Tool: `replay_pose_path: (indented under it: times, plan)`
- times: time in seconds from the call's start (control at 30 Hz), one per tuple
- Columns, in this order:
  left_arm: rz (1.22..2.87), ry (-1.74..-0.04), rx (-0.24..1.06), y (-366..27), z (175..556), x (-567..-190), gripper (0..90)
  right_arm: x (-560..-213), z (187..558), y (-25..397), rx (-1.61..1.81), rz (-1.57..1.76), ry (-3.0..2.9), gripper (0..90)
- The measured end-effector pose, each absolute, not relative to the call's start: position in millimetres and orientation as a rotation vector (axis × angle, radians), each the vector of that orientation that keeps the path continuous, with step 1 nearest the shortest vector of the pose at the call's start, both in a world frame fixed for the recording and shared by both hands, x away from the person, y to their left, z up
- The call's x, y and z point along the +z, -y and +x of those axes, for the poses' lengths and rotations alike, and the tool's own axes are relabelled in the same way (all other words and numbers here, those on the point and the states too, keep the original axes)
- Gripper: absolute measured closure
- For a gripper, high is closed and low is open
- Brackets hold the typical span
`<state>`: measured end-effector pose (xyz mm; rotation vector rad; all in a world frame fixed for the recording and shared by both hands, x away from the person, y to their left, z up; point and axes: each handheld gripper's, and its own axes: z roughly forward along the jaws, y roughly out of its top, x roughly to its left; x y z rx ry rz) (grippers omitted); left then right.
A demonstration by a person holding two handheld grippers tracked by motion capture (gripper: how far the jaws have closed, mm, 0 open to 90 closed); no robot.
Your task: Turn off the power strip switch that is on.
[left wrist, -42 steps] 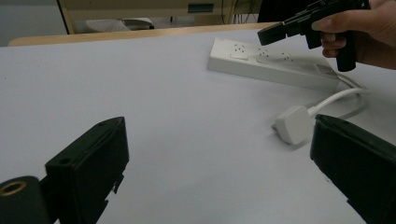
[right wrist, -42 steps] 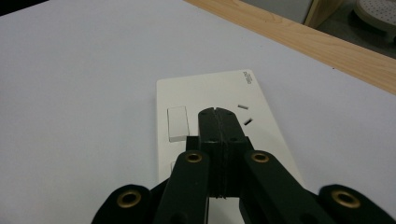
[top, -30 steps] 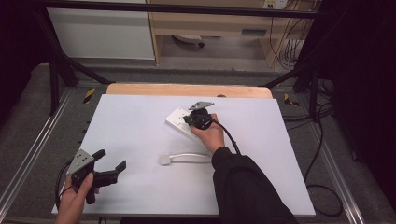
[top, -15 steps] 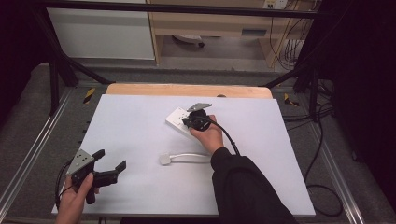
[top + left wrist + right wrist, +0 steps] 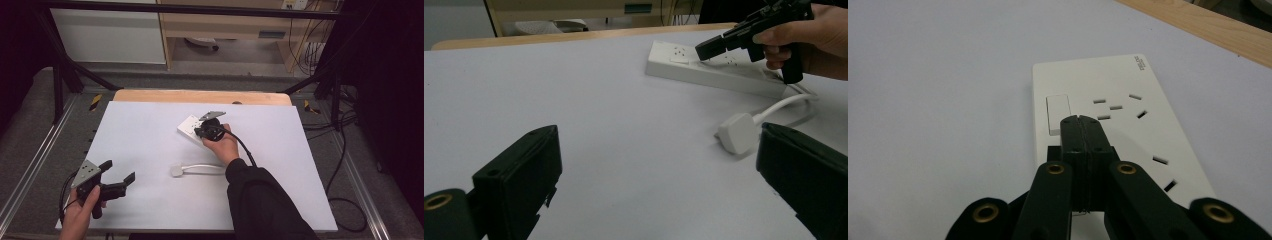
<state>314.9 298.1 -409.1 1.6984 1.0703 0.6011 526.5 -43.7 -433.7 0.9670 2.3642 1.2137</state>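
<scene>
Item: white power strip (image 5: 192, 128), on the white table (image 5: 150, 125), just past centre toward 12 o'clock, lying slantwise.

Step in hand: the right hand-held gripper (image 5: 1081, 120), jaws pressed together with nothing between them, hangs over the strip's rocker switch (image 5: 1058, 113), tips at the switch's 5 o'clock corner. Judged a switch press in the making; contact cannot be told.

Next move: a short push of the closed tips toward 11 o'clock onto the switch, firm enough to rock it, not so hard that the strip slides (nothing braces it).

Left hand-held gripper (image 5: 119, 182): jaws spread wide, empty, low at the table's 7 o'clock corner, well apart from the strip.

Appearance: flat rectangular body, slotted sockets, small lettering at the far corner; its white cord curls toward 6 o'clock and ends in a loose white plug (image 5: 738, 131), unplugged
</scene>
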Motion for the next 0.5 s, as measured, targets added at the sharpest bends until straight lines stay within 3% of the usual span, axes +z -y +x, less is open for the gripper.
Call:
replay_pose_path:
  times: [0.5]
  plan:
    - [1.700,-1.069,0.599,-297.7,314.9,-409.2,4.5,-434.5,525.1,41.2,1.205,0.961,-2.382,90.0]
